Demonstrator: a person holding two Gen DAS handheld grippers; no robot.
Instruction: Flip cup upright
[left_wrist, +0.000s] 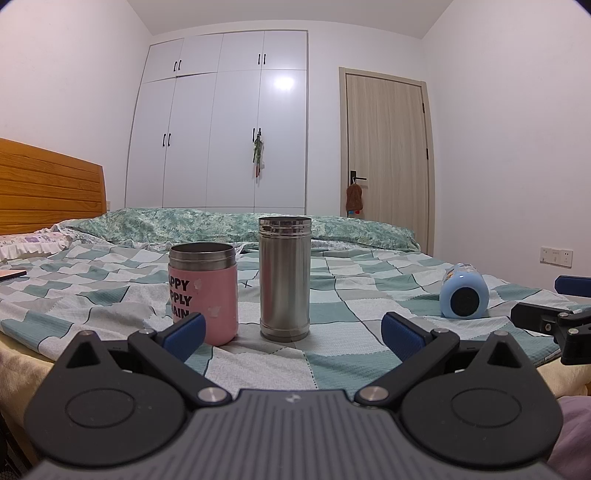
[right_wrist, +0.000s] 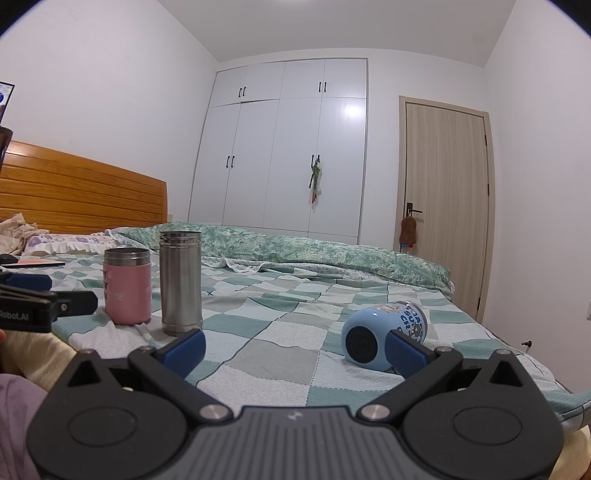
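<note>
Fingers of the right gripper (right_wrist: 293, 350) are spread wide and grasp nothing, its right pad just before the blue cup (right_wrist: 384, 338), which lies on its side on the checked bedspread (right_wrist: 258, 354), base toward the camera. Well left of that cup stand the steel flask (right_wrist: 181, 282) and pink cup (right_wrist: 127, 286), already upright, probably why the left gripper (left_wrist: 293, 334) idles before them, equally splayed and empty.

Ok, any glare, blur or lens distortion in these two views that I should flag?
Left wrist view: a bright ceiling-light glare on the wardrobe door, the wooden door frame bowed by the fisheye, dark vignette in the top corners, cups sharp. Right wrist view: the same glare patch on the wardrobe, curved walls, the blue cup in focus, soft even light with only faint shadows.
</note>
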